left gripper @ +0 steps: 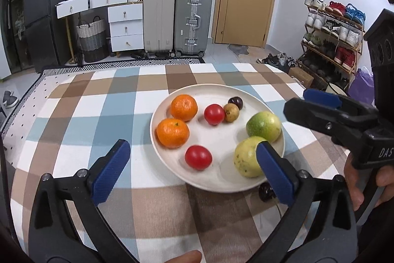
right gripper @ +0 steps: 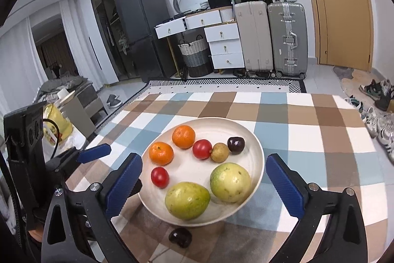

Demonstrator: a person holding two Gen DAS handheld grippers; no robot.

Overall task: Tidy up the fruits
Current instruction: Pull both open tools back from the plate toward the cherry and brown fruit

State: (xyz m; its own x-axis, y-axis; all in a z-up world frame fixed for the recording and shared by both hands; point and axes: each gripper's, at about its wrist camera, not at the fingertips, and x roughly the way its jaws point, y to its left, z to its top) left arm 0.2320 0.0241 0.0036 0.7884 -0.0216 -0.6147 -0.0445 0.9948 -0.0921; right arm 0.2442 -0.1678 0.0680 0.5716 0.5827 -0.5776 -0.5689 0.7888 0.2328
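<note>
Both pairs of fingers stand spread wide with nothing between them. The left gripper (left gripper: 192,171) hangs over the near edge of the white plate (left gripper: 214,95), its right finger overlapping the nearer guava (left gripper: 246,157). The right gripper (right gripper: 203,185) frames the same plate from its own side, both guavas (right gripper: 230,181) lying between its fingers in that view. Oranges (left gripper: 184,107), tomatoes (left gripper: 198,157), a small brown fruit (left gripper: 231,112) and a dark plum (left gripper: 235,102) sit further back. Another dark fruit (right gripper: 180,237) lies off the plate on the checked counter (left gripper: 98,120).

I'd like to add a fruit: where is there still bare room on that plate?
The plate is bare in its middle, between the tomatoes and the two green fruits, and along its far rim. Its left side, with the oranges, is crowded.
</note>
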